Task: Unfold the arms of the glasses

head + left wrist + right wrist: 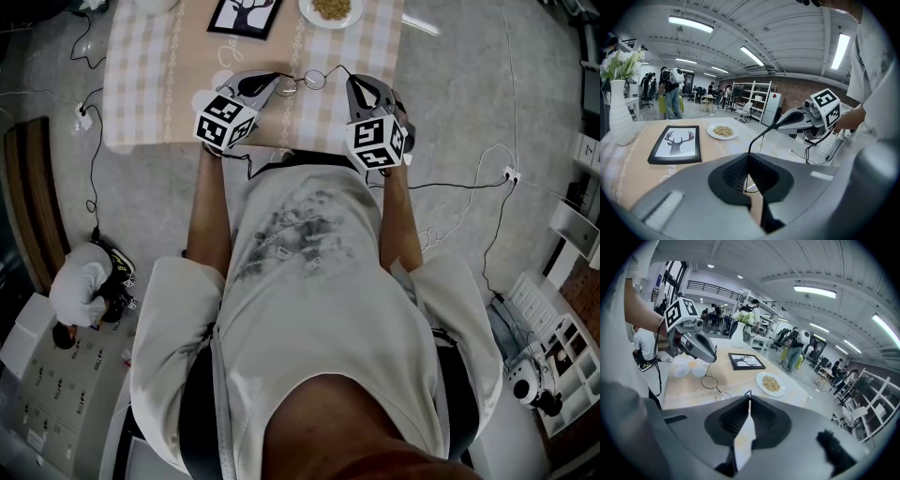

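Your glasses (pixel 314 79) hang between the two claws over the near edge of the bench (pixel 141 94). The lenses sit side by side and lean toward your left claw. One thin arm (pixel 761 137) rises from the frame and runs across to your right claw (pixel 351 82).

Your right claw (pixel 749 399) is pressed together and pinches the tip of that arm. Your left claw (pixel 279 84) is also pressed together on the glasses, nipping the thin wire at the left end of the frame (pixel 749 157). In the right gripper view the round lenses (pixel 710 382) dangle just below the left claw's tip (pixel 712 359). I cannot tell whether they touch the bench.

Both claws point down and away from you, tips close together, with the marker cubes toward your body.

Farther out on the bench a black frame with a deer picture (pixel 246 16) lies flat. To its right is a white plate (pixel 330 9) holding something grainy. A white vase (pixel 618 112) with flowers stands at the far left.

On the floor to your left a person (pixel 89 286) crouches, and cables trail on both sides.
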A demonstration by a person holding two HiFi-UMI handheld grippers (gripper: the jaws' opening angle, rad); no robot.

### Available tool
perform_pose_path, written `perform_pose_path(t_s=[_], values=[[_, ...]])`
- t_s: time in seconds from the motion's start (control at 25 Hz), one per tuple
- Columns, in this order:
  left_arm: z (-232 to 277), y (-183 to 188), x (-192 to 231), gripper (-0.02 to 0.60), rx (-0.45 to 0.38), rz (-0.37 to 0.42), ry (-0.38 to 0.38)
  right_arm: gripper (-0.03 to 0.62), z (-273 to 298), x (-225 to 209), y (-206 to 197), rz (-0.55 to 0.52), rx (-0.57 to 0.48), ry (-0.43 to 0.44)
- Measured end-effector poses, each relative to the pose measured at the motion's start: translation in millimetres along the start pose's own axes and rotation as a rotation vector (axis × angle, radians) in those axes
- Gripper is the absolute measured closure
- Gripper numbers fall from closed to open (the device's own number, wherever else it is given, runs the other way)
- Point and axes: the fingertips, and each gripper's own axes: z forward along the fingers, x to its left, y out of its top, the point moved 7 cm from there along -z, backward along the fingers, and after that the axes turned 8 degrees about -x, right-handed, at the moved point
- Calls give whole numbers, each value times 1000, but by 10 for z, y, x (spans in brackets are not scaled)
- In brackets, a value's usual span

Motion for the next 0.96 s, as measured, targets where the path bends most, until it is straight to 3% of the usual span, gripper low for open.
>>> perform_pose_path(t_s=[0.96], values=[[-3, -15, -16, 575, -4, -5, 23, 572, -23, 4, -19, -6, -1, 8]])
